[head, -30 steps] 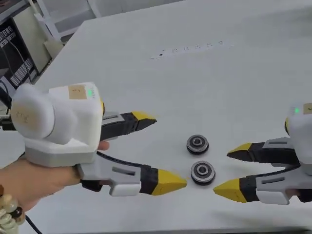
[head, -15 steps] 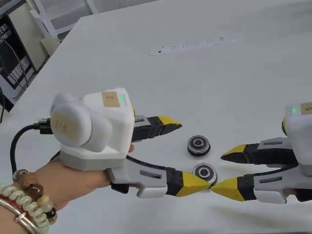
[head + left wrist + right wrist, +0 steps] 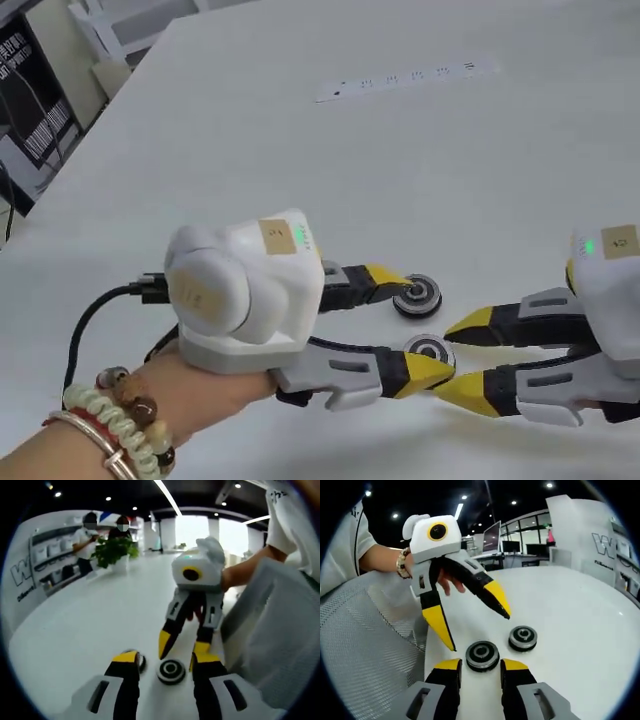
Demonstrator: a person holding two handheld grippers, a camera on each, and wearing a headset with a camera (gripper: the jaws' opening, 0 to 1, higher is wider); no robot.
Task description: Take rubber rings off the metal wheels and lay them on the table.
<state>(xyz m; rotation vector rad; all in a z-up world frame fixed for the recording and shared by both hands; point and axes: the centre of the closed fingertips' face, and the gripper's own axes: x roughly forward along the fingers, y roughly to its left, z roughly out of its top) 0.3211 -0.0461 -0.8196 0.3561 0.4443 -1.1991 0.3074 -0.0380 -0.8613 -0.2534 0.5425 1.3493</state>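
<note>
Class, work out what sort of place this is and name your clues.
Probably an open-plan office or showroom: a large white table, computer monitors in the background, and a potted plant beside wall shelves.

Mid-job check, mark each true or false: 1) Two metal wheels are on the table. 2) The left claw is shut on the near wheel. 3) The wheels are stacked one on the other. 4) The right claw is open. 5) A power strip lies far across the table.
1) True: the near wheel and the far wheel lie on the white table.
2) False: the left claw is open. In the left gripper view the near wheel lies between its jaw tips, ungripped.
3) False: they lie flat side by side, with a gap between them.
4) True: the right claw is open, tips toward the near wheel.
5) True: the power strip lies beyond the wheels.
</note>
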